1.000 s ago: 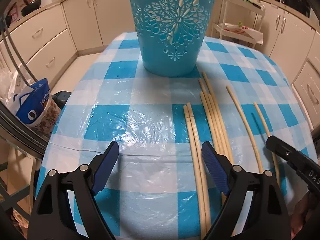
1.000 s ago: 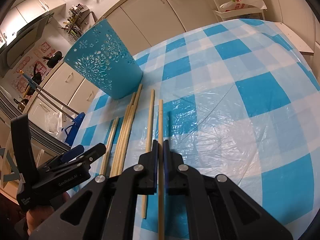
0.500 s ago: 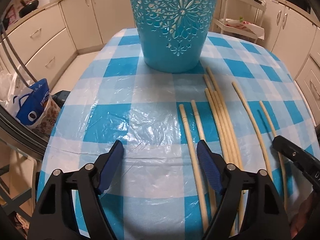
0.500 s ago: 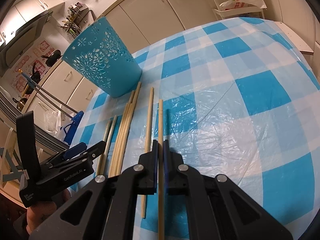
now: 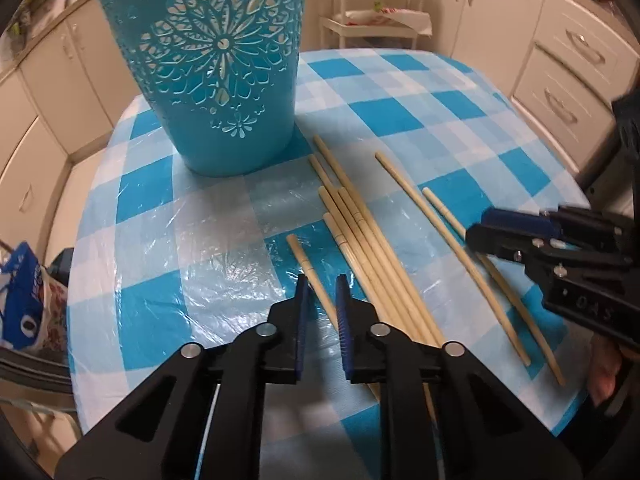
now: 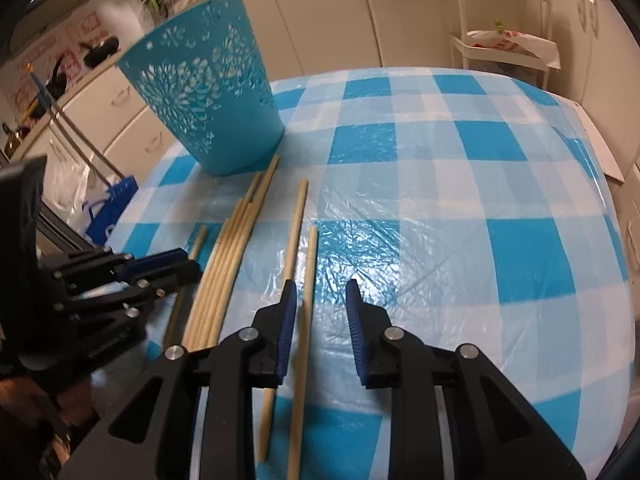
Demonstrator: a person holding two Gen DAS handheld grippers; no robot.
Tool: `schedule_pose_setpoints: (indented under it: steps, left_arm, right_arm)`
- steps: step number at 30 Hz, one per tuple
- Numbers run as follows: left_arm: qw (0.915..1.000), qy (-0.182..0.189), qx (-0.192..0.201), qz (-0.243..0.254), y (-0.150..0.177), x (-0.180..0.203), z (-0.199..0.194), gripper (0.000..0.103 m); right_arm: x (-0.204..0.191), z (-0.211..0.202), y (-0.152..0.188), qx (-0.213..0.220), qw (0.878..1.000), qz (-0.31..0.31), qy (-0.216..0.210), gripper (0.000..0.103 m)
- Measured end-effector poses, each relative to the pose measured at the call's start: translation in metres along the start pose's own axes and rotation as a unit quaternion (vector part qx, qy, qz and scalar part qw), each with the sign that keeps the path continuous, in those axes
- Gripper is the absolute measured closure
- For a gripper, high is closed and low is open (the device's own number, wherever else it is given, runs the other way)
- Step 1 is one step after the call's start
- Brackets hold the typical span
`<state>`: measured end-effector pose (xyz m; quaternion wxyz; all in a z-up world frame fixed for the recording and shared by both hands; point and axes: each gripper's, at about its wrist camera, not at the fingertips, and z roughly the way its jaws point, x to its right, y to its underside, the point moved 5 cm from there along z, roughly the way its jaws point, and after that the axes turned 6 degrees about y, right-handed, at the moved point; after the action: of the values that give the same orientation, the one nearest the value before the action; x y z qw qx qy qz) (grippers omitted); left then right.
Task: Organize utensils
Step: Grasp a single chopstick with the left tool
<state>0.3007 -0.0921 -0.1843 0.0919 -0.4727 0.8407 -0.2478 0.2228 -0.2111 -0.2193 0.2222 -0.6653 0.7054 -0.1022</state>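
Observation:
Several wooden chopsticks (image 5: pixel 372 240) lie on the blue-checked tablecloth (image 5: pixel 160 240) in front of a blue cut-out basket (image 5: pixel 216 68). My left gripper (image 5: pixel 320 308) has its jaws narrowed around the leftmost chopstick (image 5: pixel 308 268), with a small gap still showing. My right gripper (image 6: pixel 320 308) is open over the rightmost chopstick (image 6: pixel 306 300), which lies on the cloth next to its left finger. The basket (image 6: pixel 208 100) stands upright at the back left in the right wrist view. Each gripper shows in the other's view: the right one (image 5: pixel 520 236), the left one (image 6: pixel 160 268).
The round table's edge (image 6: pixel 600 184) curves close on all sides. Cream cabinets (image 5: pixel 560 60) ring the room. A white shelf cart (image 6: pixel 504 48) stands behind the table. A blue and white bag (image 5: pixel 24 308) sits on the floor to the left.
My left gripper has closed in from wide open around the leftmost chopstick and moved forward. My right gripper has opened and let go of the rightmost chopstick.

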Motion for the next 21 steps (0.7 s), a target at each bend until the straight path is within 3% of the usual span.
schedule_pose_setpoints:
  steps: [4,9,13,21]
  left_arm:
    - [0.9995,-0.002,-0.016,0.027,-0.002,0.003,0.002,0.091]
    - [0.9991,0.006,-0.042,0.003,-0.005,-0.002,0.002,0.09]
    - [0.9996,-0.005,-0.02,-0.017,-0.001,-0.002,0.0,0.094]
    - [0.9974,0.014,0.051,-0.049,0.002,-0.002,-0.027,0.098]
  right_arm:
    - [-0.004,0.002,0.0,-0.008,0.999,-0.03,0.017,0.096]
    - [-0.003,0.003,0.0,-0.016,1.0,-0.023,0.006,0.097]
    - [-0.008,0.002,0.0,-0.015,0.999,-0.044,0.017,0.097]
    - [0.007,-0.009,0.002,0.003,0.998,0.038,-0.042,0.097]
